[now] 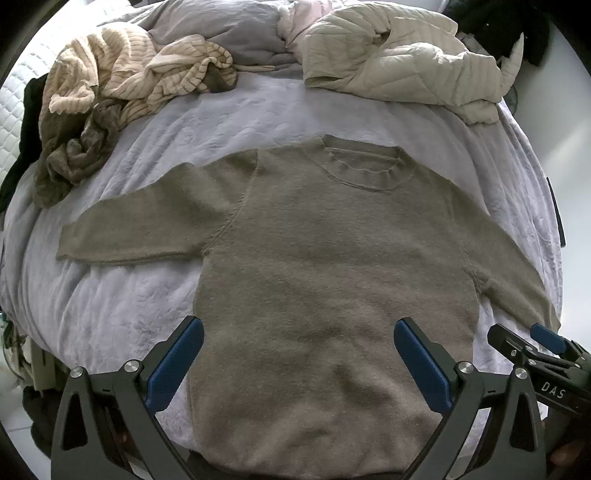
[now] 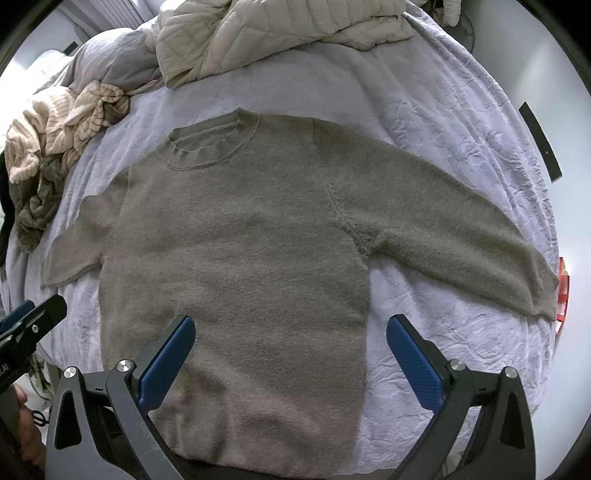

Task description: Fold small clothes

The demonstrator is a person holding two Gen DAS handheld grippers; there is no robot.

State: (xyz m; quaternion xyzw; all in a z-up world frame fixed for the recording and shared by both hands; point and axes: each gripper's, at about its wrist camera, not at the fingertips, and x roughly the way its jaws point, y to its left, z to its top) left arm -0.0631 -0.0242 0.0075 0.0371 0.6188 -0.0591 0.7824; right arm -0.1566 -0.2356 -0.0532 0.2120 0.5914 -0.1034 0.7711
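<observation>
A small grey-brown knit sweater (image 1: 314, 258) lies flat, front up, on the pale lilac bed cover (image 1: 129, 314), collar away from me and both sleeves spread out to the sides. My left gripper (image 1: 299, 332) hovers open above the lower body of the sweater, its blue pads wide apart with nothing between them. In the right wrist view the same sweater (image 2: 240, 258) fills the middle, and my right gripper (image 2: 291, 328) stands open over its lower right edge, also empty. The right gripper (image 1: 532, 343) shows at the right edge of the left wrist view.
A striped cream garment (image 1: 122, 77) and an olive garment (image 1: 74, 155) lie crumpled at the back left. A beige quilted jacket (image 1: 399, 55) is heaped at the back right, with a grey duvet (image 1: 229, 33) behind. The bed edge (image 2: 546, 206) runs along the right.
</observation>
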